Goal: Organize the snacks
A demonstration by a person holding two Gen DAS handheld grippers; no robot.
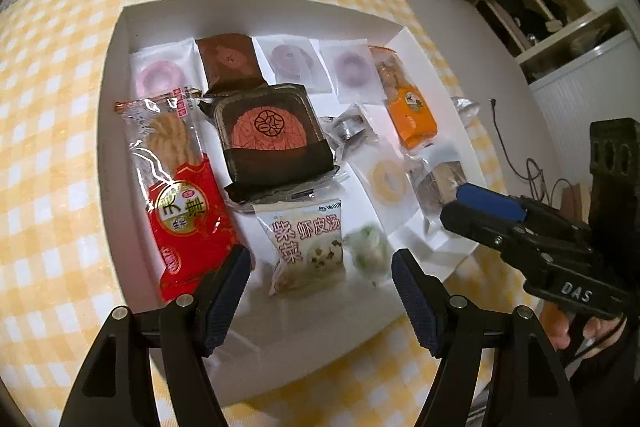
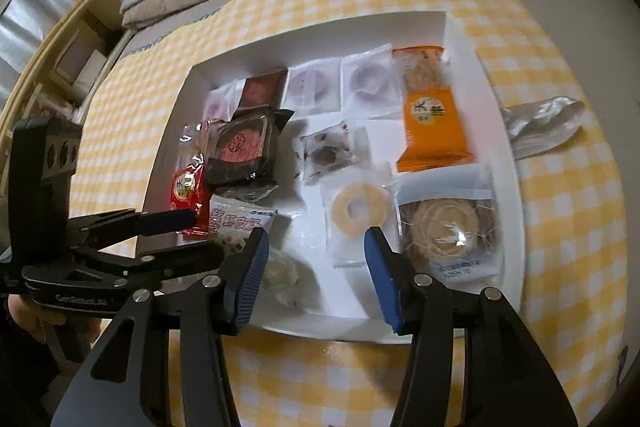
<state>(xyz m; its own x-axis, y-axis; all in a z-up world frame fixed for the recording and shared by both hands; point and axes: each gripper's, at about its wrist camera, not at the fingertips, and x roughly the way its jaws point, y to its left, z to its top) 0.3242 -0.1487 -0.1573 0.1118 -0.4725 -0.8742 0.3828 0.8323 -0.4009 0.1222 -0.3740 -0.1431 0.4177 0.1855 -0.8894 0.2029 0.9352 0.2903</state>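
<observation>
Snacks [image 2: 434,115] crowding tray [image 2: 508,163] (foil wrapper [image 2: 540,123] outside)

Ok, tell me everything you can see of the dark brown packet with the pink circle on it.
The dark brown packet is a squarish glossy film wrapper with crimped ends and a pink disc printed with a dark emblem. It lies flat but slightly skewed in the white tray, overlapping a smaller brown packet behind it, beside the red twist-snack bag. Neither tongs touch it.

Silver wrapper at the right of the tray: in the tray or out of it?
Out. The silver wrapper lies crumpled on the checked cloth, past the right wall of the white tray.
</observation>
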